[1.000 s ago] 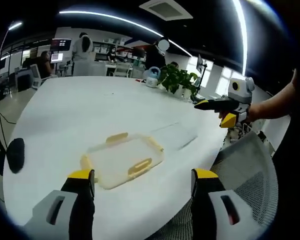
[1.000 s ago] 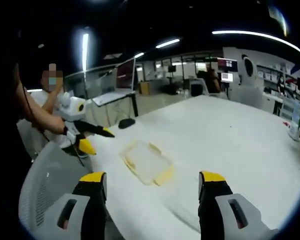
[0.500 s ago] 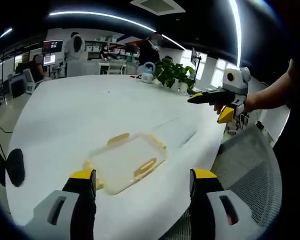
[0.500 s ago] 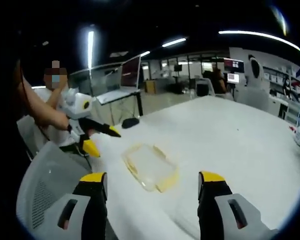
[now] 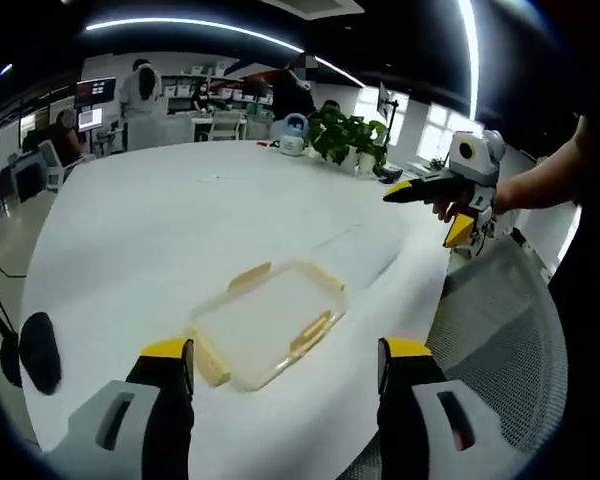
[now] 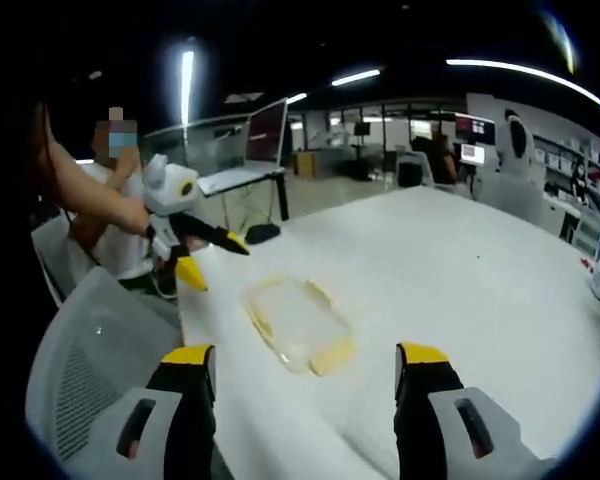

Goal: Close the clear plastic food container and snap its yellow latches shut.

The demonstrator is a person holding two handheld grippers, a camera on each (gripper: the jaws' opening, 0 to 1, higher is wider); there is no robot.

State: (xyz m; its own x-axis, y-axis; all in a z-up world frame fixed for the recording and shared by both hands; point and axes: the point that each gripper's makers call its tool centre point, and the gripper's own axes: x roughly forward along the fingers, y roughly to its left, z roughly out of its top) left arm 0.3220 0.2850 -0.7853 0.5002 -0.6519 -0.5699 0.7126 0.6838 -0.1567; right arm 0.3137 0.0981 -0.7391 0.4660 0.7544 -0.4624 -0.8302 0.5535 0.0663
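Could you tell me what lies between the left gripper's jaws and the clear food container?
Nothing: in the left gripper view, only bare white table separates the open left gripper from the container.

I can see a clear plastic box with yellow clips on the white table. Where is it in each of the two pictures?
Left gripper view: the clear container lies low in the middle, just beyond the left gripper.
Right gripper view: the clear container lies at the middle, above the right gripper.
Shared landmark: the white table under it.

latch state on the clear container [image 5: 268, 320] (yellow latches [image 6: 332, 353] blurred) too small to tell
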